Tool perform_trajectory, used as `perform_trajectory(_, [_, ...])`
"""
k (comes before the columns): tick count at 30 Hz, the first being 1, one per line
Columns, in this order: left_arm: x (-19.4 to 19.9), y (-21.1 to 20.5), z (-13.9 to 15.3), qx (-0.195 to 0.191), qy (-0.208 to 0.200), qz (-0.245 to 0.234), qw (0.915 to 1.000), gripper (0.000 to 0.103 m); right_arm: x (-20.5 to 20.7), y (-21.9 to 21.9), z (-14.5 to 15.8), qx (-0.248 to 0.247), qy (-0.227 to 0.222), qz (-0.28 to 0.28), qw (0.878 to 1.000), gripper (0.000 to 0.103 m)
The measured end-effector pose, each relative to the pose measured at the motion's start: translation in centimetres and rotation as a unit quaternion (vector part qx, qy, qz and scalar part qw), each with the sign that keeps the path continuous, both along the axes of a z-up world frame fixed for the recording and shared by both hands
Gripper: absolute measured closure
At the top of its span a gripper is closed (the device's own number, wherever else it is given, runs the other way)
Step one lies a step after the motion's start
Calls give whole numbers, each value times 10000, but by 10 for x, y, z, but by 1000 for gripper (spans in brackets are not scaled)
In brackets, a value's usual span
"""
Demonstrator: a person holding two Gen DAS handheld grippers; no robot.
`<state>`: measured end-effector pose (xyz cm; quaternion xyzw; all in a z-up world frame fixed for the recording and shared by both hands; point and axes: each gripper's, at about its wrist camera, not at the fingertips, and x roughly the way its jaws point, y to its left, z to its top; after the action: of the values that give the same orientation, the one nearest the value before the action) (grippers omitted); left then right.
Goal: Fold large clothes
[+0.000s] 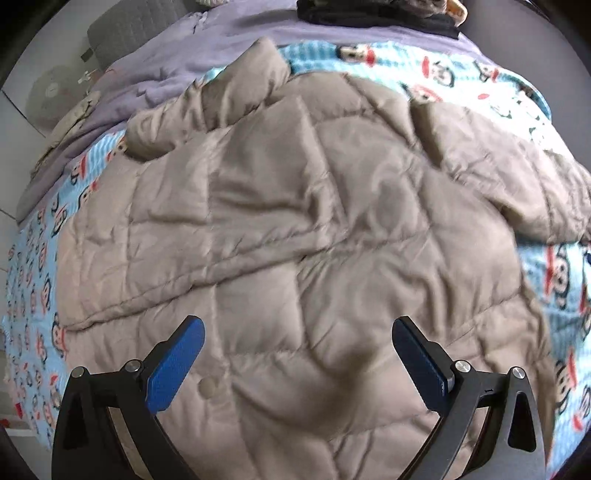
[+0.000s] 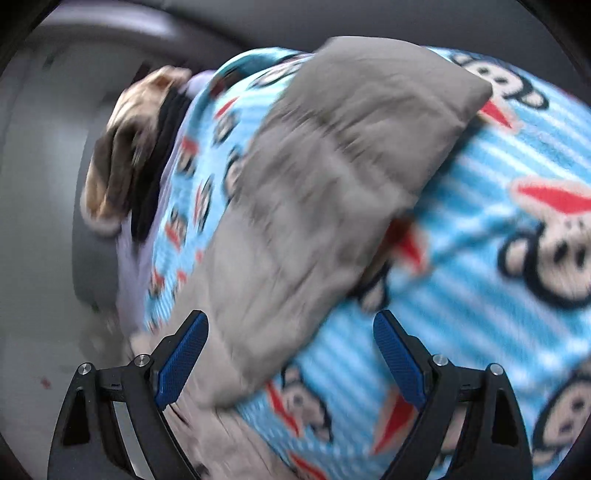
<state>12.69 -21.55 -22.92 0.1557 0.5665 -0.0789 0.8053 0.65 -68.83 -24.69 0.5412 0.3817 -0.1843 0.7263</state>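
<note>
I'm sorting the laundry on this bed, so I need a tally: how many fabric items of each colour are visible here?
Beige quilted coat: 1
Blue cartoon-monkey blanket: 1
Lilac sheet: 1
Black folded garment: 1
Total: 4. More items sit blurred at the far edge, too unclear to count.

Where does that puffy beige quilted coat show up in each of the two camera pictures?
Left wrist view: the puffy beige quilted coat fills the middle, spread flat under the open left tongs.
Right wrist view: one blurred part of it runs diagonally from upper right down to between the open right tongs.
Shared landmark: the light blue striped blanket with cartoon monkey faces, lying beneath the coat in both.
</note>
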Motion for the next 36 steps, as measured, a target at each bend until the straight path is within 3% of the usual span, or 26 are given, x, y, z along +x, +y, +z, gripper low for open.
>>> perform_trajectory(7, [9,-12,8,-212,-199,-45,9996,1,9,-41,-33,1186,-951,-1203,9810,12])
perform_trajectory(8, [11,-11,9,-243,-211,-22,9995,1,13,-42,-34,1283,-1053,-1255,9781,26])
perform_trajectory(9, [12,-9,10,-263,-222,7,9994,1,19,-43,-35,1387,-1108,-1225,9765,61])
perform_trajectory(11, [17,-2,11,-261,-246,63,9993,1,30,-40,-34,1466,-1155,-1098,9763,97])
perform_trajectory(17, [29,32,22,-273,-510,307,9979,1,63,-12,15,713,-1384,-354,9872,98])
perform_trajectory(21, [38,61,31,-284,-728,592,9952,1,105,42,65,-125,-1521,750,9854,98])
perform_trajectory(24, [44,88,37,-333,-811,853,9925,1,143,106,99,-789,-1573,1717,9693,98])
perform_trajectory(26, [48,107,40,-331,-884,998,9905,1,164,156,116,-1296,-1607,2371,9493,98])
perform_trajectory(28, [50,123,40,-322,-939,1101,9890,1,182,221,128,-1856,-1640,3131,9169,98])
perform_trajectory(30, [53,145,40,-313,-942,1287,9867,1,187,279,124,-2174,-1641,3740,8865,98])
perform_trajectory(32, [54,164,39,-351,-925,1419,9849,1,195,329,110,-2250,-1588,4220,8637,98])
perform_trajectory(34, [56,181,37,-310,-935,1509,9836,1,202,370,86,-2182,-1399,4542,8524,98])
perform_trajectory(36, [57,196,35,-251,-971,1569,9825,1,208,399,56,-2044,-1068,4722,8508,98])
